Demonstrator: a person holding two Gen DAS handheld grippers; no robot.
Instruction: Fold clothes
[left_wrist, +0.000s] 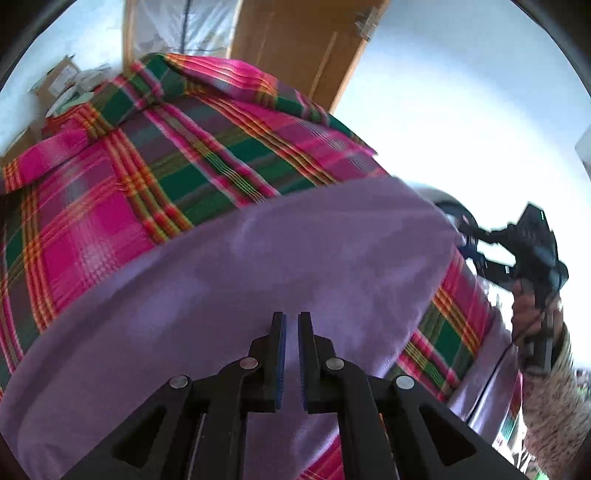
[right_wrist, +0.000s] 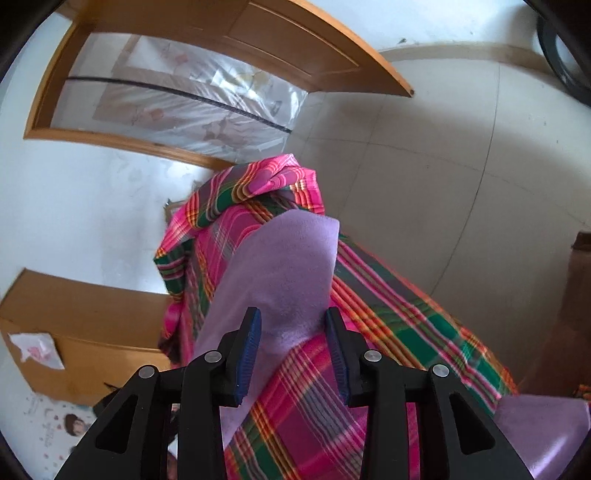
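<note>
Spread across a raised surface: a pink, green and orange plaid cloth (left_wrist: 155, 155), with a soft lilac fleece garment (left_wrist: 258, 266) lying over it. Closed down to a narrow slit over the lilac fleece — left gripper (left_wrist: 291, 319), a pinch not certain. Spread wide — right gripper (right_wrist: 293, 314), fleece edge between its blue pads (right_wrist: 251, 343), nothing clamped.

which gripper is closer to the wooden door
Hard to call from these views. The left gripper sits over the purple cloth with the door beyond the plaid cloth. The right gripper straddles the purple cloth, the door also beyond.
</note>
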